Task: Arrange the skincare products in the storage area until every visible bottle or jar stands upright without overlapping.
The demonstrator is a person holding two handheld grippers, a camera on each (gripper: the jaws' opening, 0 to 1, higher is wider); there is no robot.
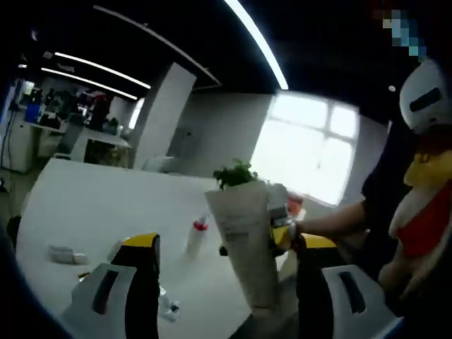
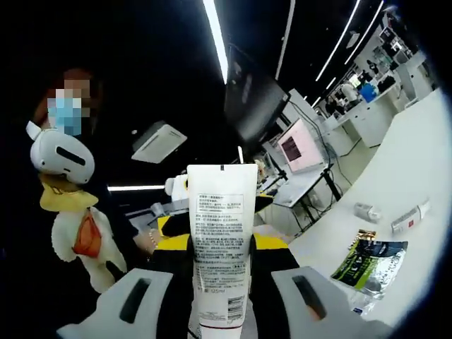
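Step in hand: you have a white squeeze tube (image 2: 221,247) lifted clear of the white worktop (image 1: 92,205), carried in the air; judged from this, the tube is not yet stood in place.
Right tool (image 2: 220,296): its two pale jaws are clamped on the lower part of the tube, which rises flat-end up with its printed panel facing the camera.
Left tool (image 1: 229,282): jaws stand apart with nothing between them; the tube (image 1: 247,247) hangs just beyond and between them, held from the far side by your other tool.
Pose: both tools are raised and pointed towards each other, tilted well above the worktop surface.
Other products: a small bottle with a red collar (image 1: 197,235) stands upright on the worktop; a dark green sachet (image 2: 371,263), a lying small tube (image 2: 409,217) and a small pale jar (image 2: 366,210) rest to the right.
Next move: likely bring the tube down to a bare patch beside the upright bottle, set it on its cap end, and check it balances before you release.
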